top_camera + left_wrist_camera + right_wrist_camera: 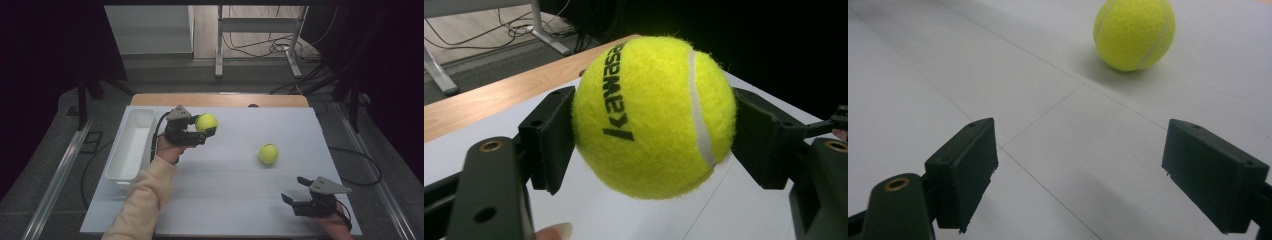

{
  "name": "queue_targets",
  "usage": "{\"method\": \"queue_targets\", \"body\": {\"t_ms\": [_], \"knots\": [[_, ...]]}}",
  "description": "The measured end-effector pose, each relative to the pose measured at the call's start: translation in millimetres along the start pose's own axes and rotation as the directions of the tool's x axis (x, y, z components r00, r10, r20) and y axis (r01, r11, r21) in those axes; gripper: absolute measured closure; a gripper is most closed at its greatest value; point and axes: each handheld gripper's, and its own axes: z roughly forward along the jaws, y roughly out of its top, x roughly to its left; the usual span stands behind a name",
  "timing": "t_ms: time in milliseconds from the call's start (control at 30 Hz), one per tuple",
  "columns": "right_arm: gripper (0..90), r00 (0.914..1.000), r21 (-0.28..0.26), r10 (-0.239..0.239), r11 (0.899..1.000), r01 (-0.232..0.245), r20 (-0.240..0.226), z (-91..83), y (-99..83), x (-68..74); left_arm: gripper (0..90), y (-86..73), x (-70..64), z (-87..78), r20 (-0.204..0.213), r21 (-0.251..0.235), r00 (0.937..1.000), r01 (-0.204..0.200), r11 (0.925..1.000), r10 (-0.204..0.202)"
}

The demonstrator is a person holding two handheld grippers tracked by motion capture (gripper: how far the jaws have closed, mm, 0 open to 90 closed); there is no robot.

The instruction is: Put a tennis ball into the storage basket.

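Between the left gripper's point(205, 131) pinching jaws, a tennis ball point(651, 116); right gripper point(296, 191) spread, empty.

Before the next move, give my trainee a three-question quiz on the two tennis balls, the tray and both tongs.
1. True or false: the left tongs grip a fuzzy yellow tennis ball.
2. Where does the second yellow tennis ball lie? A in the white plastic tray; B on the white table; C on the floor.
3. Fill in: the right tongs stand ___.

Key: 1 true; 2 B; 3 open.
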Motion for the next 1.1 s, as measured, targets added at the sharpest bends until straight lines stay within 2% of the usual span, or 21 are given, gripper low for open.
{"method": "queue_targets", "body": {"t_ms": [1100], "knots": [[15.0,1.0,0.002,-0.002,1.0,0.002,0.001,-0.2,-0.4,-0.3,25.6,-0.4,16.5,-13.0,-0.039,-0.031,0.9982,0.044,0.9985,-0.046]]}}
